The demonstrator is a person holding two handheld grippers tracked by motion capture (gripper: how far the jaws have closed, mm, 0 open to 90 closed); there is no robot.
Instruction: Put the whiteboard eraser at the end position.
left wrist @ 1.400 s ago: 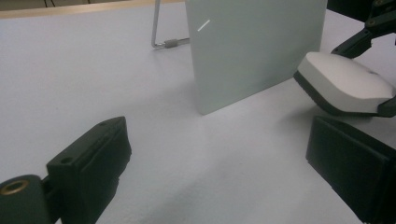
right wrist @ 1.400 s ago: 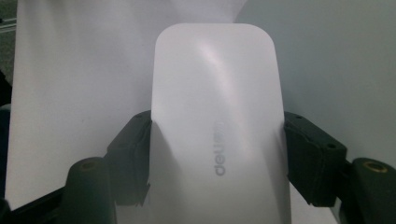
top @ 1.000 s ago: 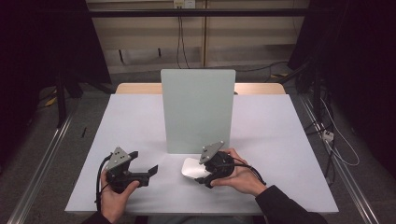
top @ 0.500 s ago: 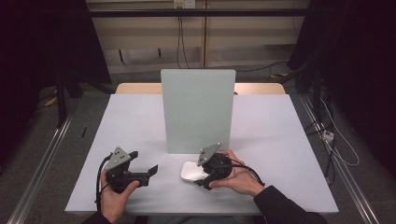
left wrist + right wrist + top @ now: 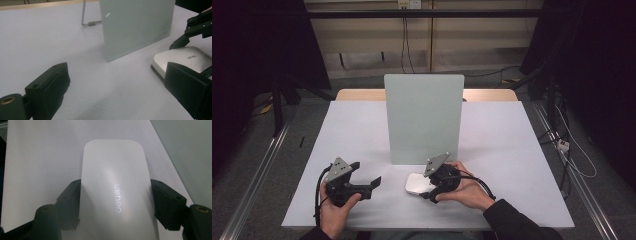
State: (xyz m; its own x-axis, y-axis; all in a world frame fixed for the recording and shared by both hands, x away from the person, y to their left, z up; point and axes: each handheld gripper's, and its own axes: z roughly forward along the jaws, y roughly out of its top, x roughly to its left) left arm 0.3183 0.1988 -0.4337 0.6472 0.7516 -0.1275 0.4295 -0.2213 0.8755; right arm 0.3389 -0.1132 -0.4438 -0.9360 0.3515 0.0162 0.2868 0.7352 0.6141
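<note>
Two claws are over the pale worktop (image 5: 512, 150), and only one has anything in it: my right claw (image 5: 424, 186) sits with a jaw on each long side of a flat white device (image 5: 418, 183), a rounded slab with "deli" printed on its top, lying flat on the worktop straight ahead of that claw. In the right gripper view the jaws press against both edges of the white device (image 5: 113, 195), so I judge the grip as made, though I see no sign that the slab has left the surface; the lift or carry, wherever it is bound, looks to be what is left. My left claw (image 5: 374, 181) stands near, off to the side of the device, its jaws wide apart with nothing between them and bare worktop below; in the left gripper view the white device (image 5: 182, 58) lies just past its right-hand jaw, with the right claw's linkage closing on it from beyond. Just behind the device, on the far side from me, an upright frosted panel (image 5: 423, 117) stands on a thin wire stand (image 5: 86, 20), close to the slab's far end but apart from it. I judge that panel the one obstacle: any push forward would run the device into its foot.
</note>
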